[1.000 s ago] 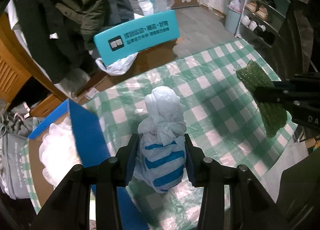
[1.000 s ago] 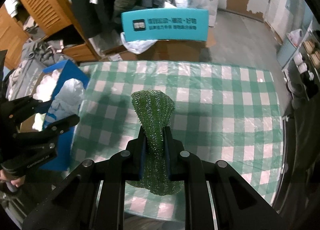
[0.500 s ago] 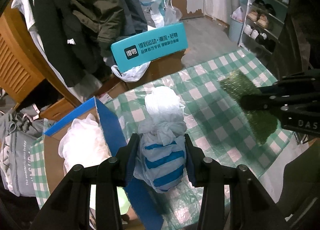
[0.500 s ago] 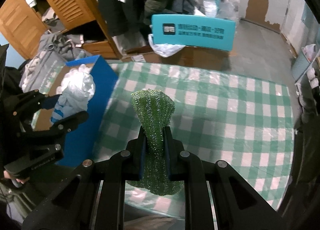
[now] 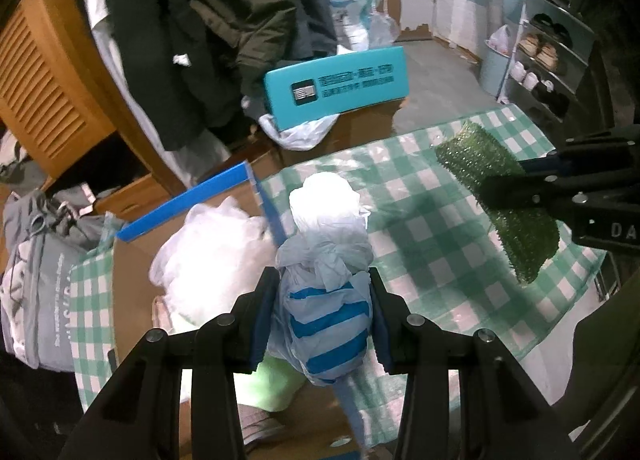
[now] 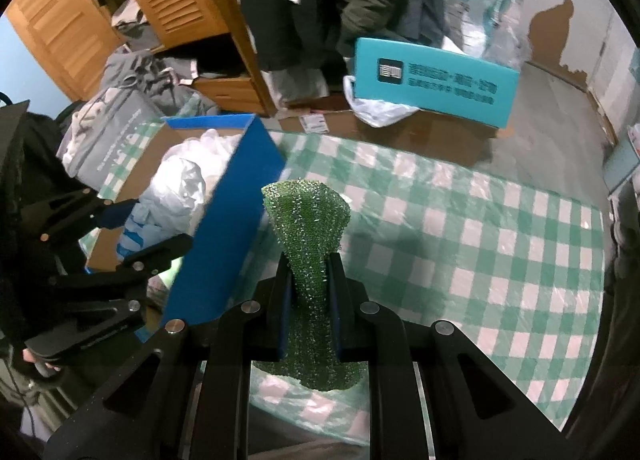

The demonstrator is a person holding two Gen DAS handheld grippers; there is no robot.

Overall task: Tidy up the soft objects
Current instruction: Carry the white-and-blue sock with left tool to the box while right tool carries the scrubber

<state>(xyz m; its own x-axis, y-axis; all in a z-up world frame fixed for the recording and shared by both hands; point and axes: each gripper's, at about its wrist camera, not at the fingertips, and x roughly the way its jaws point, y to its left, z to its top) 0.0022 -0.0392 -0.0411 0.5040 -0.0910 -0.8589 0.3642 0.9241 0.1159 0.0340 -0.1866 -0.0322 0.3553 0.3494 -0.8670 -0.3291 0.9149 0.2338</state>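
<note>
My left gripper is shut on a knotted white plastic bag with blue stripes and holds it over the open blue-walled cardboard box. The box holds a white plastic bundle and something light green. My right gripper is shut on a green artificial-turf pad, held above the green checked tablecloth just right of the box wall. The pad also shows in the left wrist view, and the striped bag in the right wrist view.
A teal box stands on brown cartons beyond the table. Dark coats hang by a wooden louvred cabinet. A grey bag lies left of the box. A shoe rack stands at the far right.
Both grippers have moved left with their loads. The striped bag has gone from above the tablecloth to above the box. The turf pad has come closer to the box wall.
</note>
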